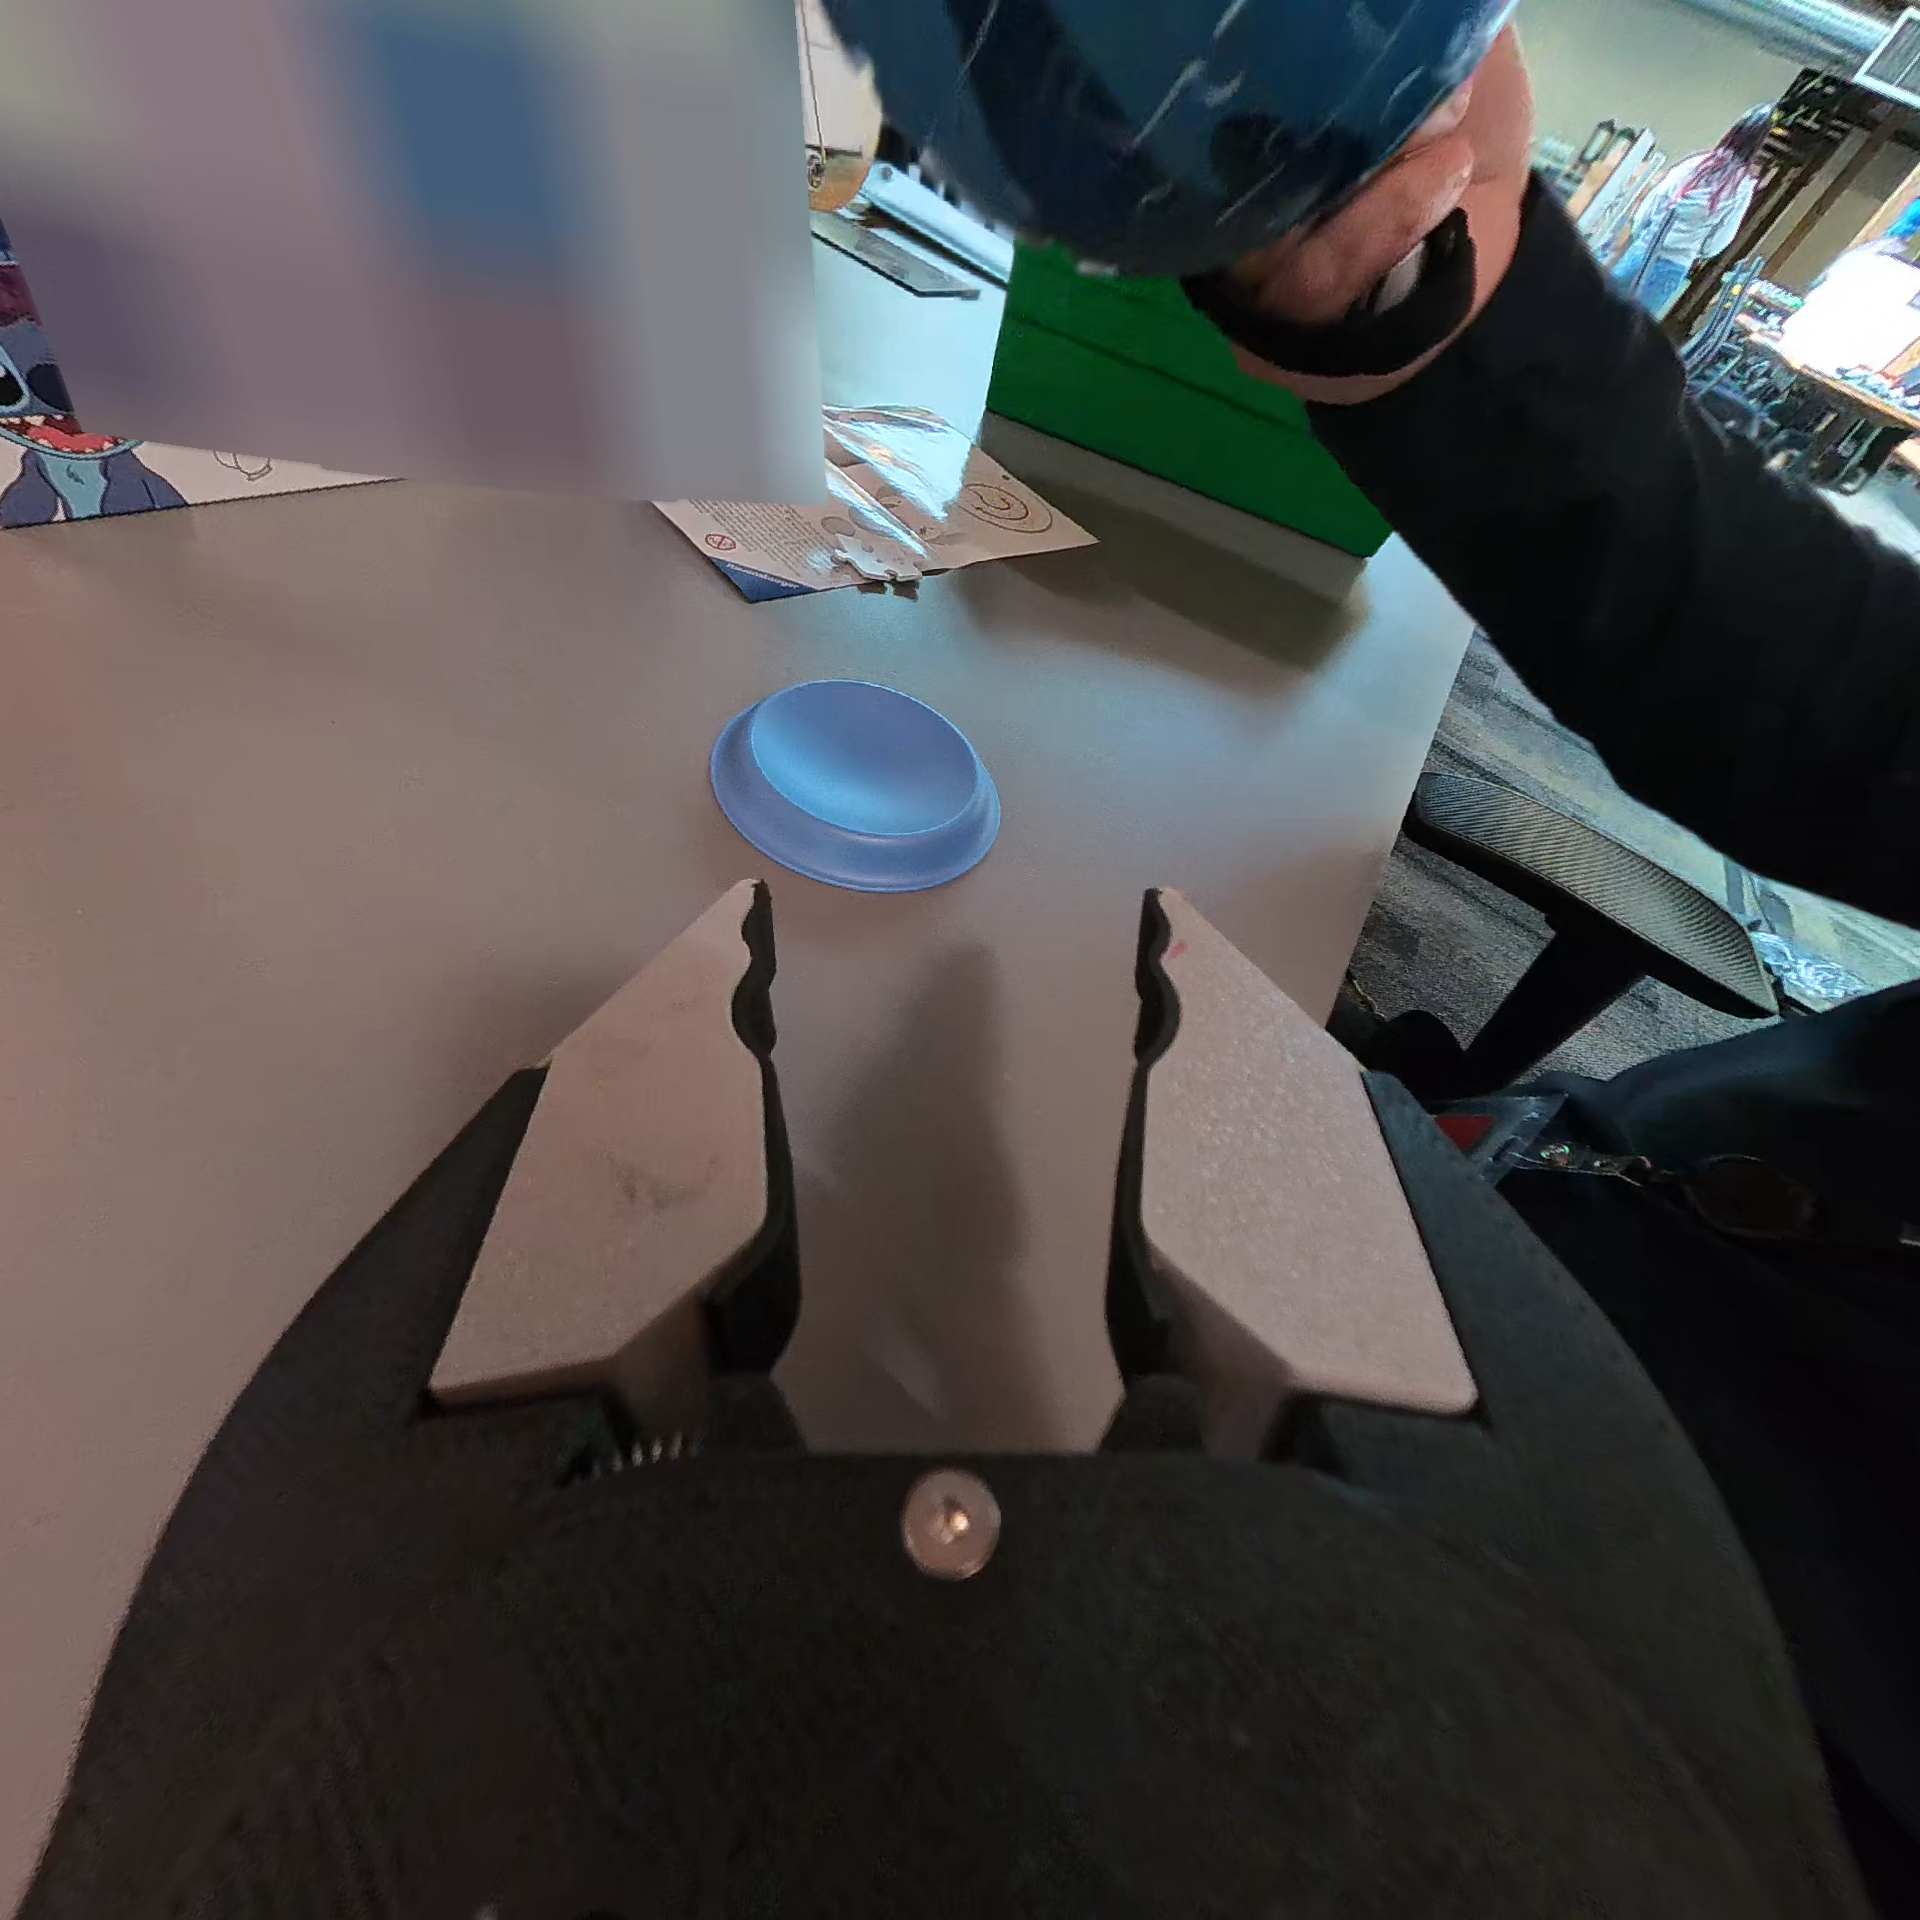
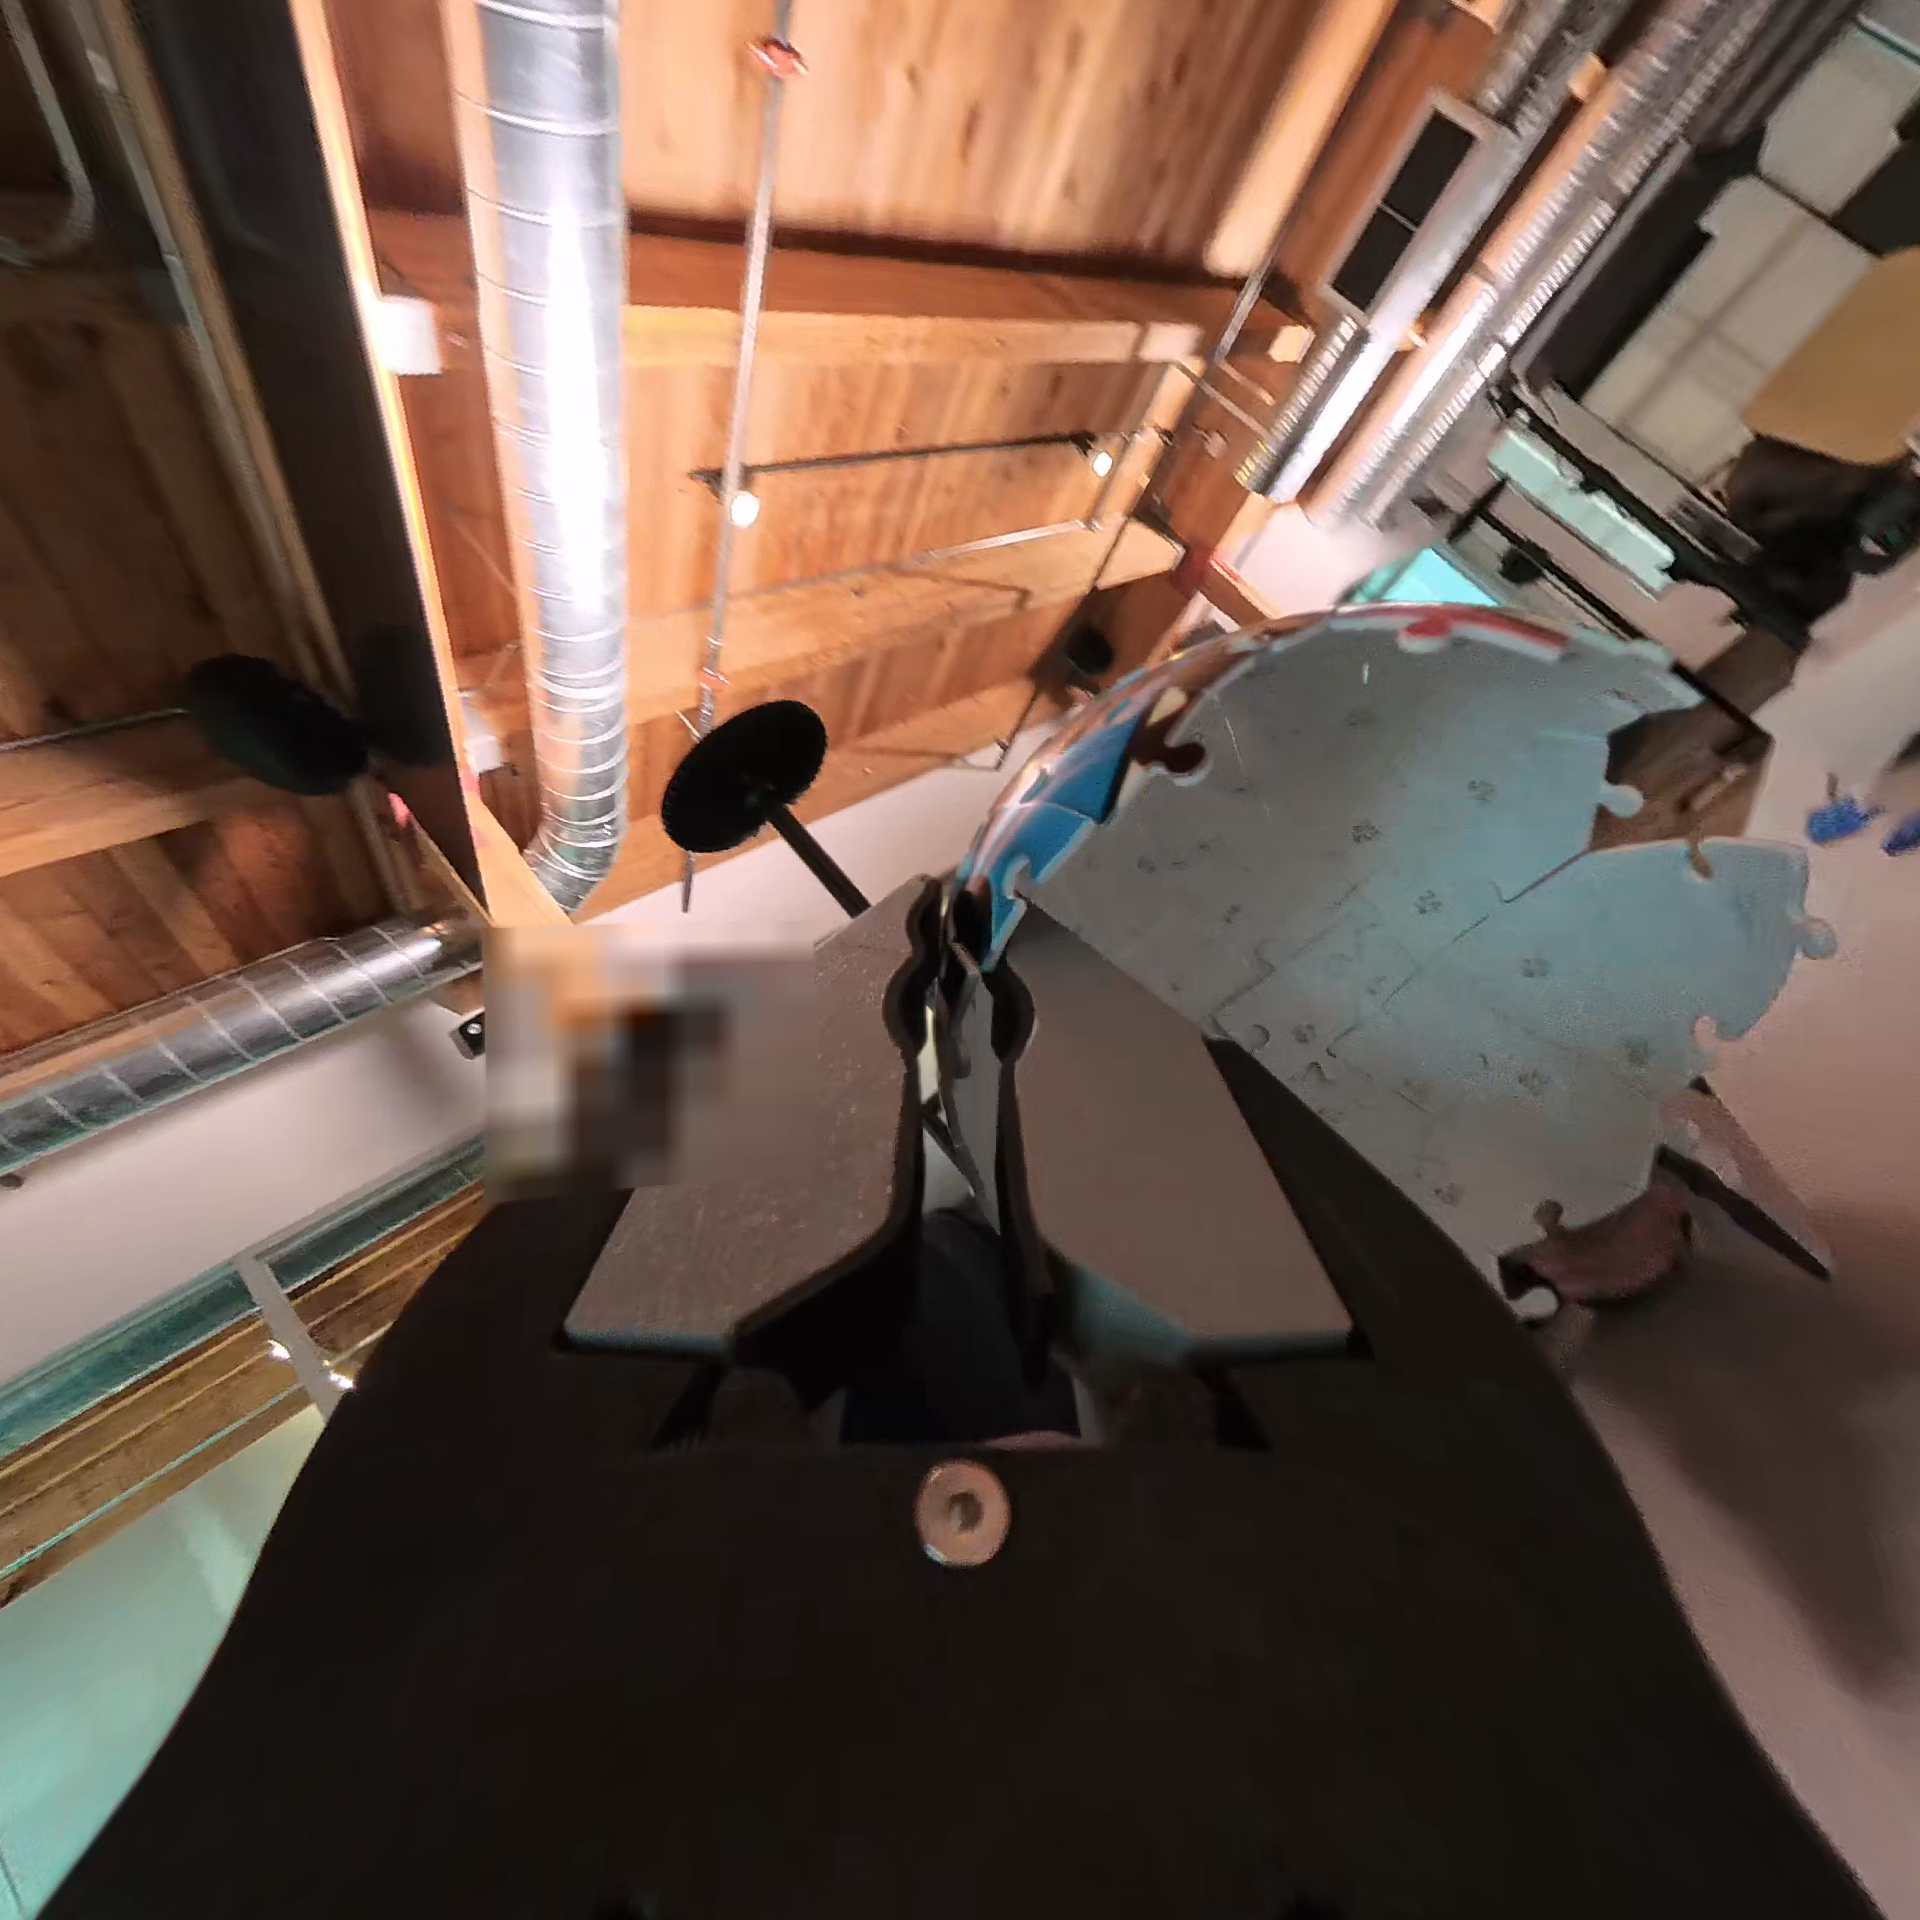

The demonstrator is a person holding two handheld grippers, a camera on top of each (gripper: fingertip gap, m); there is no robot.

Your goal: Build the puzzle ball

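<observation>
From my left wrist view, my left tongs (image 1: 956,904) hang spread apart above the pale grey counter (image 1: 312,831), nothing between their white fingers (image 1: 644,1143). Just ahead of the tips a round translucent blue stand (image 1: 854,784) sits on the counter with its dished top facing up. Farther back lies a printed instruction sheet (image 1: 894,530) with a clear plastic bag (image 1: 894,457) on it, and a loose puzzle piece or two at its near edge. A green box (image 1: 1143,395) stands behind that to the right, and a picture with a blue cartoon creature (image 1: 62,416) shows at the far left edge. At the top of this view the puzzle ball (image 1: 1174,114), dark blue and blurred, is held up in the air well above the counter, with a hand (image 1: 1392,239) in a black sleeve (image 1: 1621,582) just beside it. An office chair (image 1: 1590,894) stands off the counter's right side. From my right wrist view, the camera points up toward a wooden ceiling (image 2: 935,208) with silver ducts (image 2: 551,468). My right tongs (image 2: 961,935) are pressed together on the edge of the partly built puzzle ball (image 2: 1403,935), pinching its thin shell near the tips. The ball is an open curved shell here: I see its grey numbered inner side with jagged unfinished edges, and a strip of the blue printed outside along its left rim.
</observation>
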